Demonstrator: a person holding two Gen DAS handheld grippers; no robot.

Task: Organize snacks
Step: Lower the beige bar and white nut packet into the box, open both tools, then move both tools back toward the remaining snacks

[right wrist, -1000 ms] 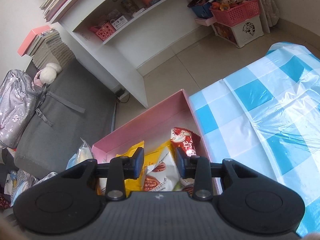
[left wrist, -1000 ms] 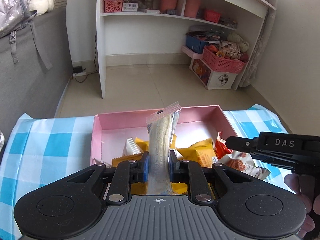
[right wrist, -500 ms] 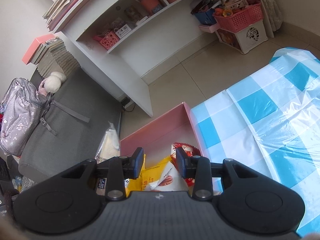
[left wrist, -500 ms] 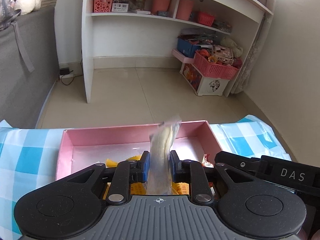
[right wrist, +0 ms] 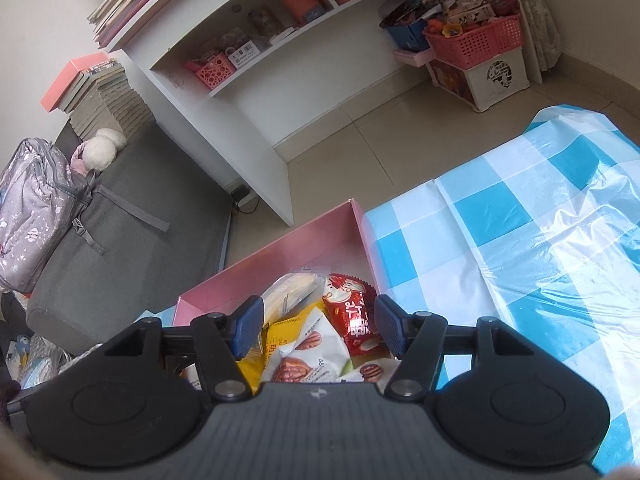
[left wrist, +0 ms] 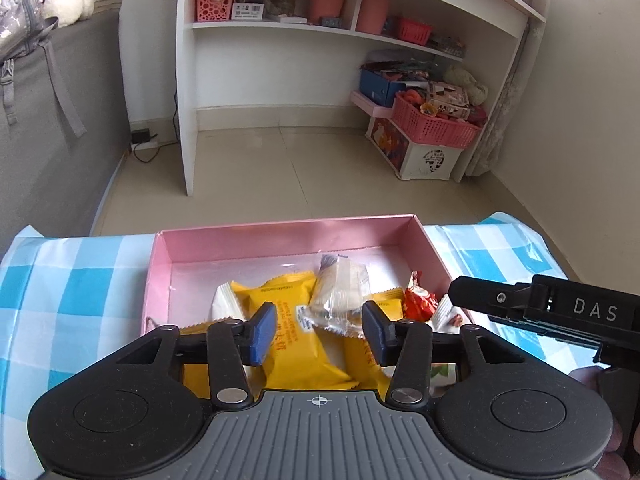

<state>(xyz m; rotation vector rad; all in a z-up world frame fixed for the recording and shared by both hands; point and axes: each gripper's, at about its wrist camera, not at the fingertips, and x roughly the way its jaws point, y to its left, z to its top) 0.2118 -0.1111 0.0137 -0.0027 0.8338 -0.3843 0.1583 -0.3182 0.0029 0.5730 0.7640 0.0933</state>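
The left gripper (left wrist: pixel 319 333) has just let go; its clear snack bag (left wrist: pixel 340 294) lies in the pink box (left wrist: pixel 280 236). The right gripper (right wrist: pixel 319 330) has been opening too, holding nothing. It hides the yellow packets (right wrist: pixel 276 336) partly.

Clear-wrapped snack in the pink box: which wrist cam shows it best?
Left wrist: the clear-wrapped snack lies whole atop the yellow packets, between open jaws. Right wrist shows only part of it, cut off by a fingertip.

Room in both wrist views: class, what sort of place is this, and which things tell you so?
Most likely a child's bedroom or playroom at home. A white shelf unit holds small pink baskets, a pink basket of toys stands on the tiled floor, and a plush toy rests beside stacked books.
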